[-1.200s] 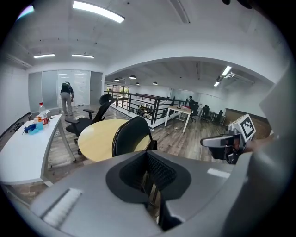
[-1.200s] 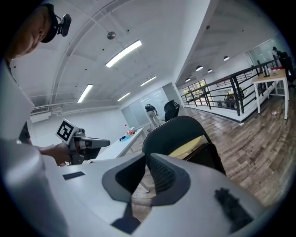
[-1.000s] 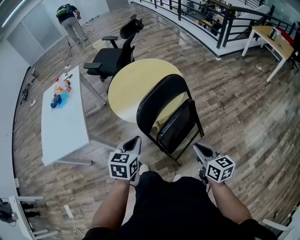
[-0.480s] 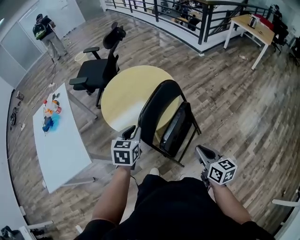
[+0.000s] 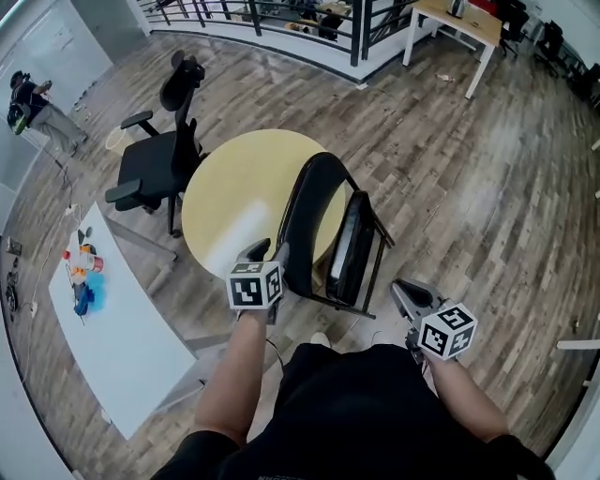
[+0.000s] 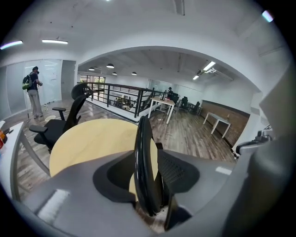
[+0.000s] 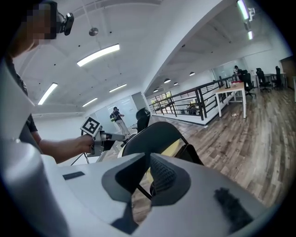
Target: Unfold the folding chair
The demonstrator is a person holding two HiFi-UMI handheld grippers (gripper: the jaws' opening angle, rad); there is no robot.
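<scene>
The black folding chair (image 5: 330, 230) stands folded on the wood floor, leaning by the round yellow table (image 5: 230, 187). My left gripper (image 5: 268, 249) has reached the left edge of the backrest. In the left gripper view the backrest rim (image 6: 144, 185) runs between the jaws of my left gripper (image 6: 147, 155); they have just been opening, and a gap shows on both sides of the rim. My right gripper (image 5: 401, 287) hangs shut and empty to the right of the chair, a short way from its frame. The right gripper view shows the chair (image 7: 152, 134) ahead and my left gripper (image 7: 113, 136) beside it.
A black office chair (image 5: 155, 159) stands behind the round table. A long white table (image 5: 112, 319) with small coloured items runs along the left. A black railing (image 5: 281, 14) and a wooden desk (image 5: 459, 19) lie at the back. A person (image 5: 33, 108) stands far left.
My left gripper has moved forward from near my body to the backrest's left edge, and its jaws have opened round the rim. My right gripper has shifted only slightly.
</scene>
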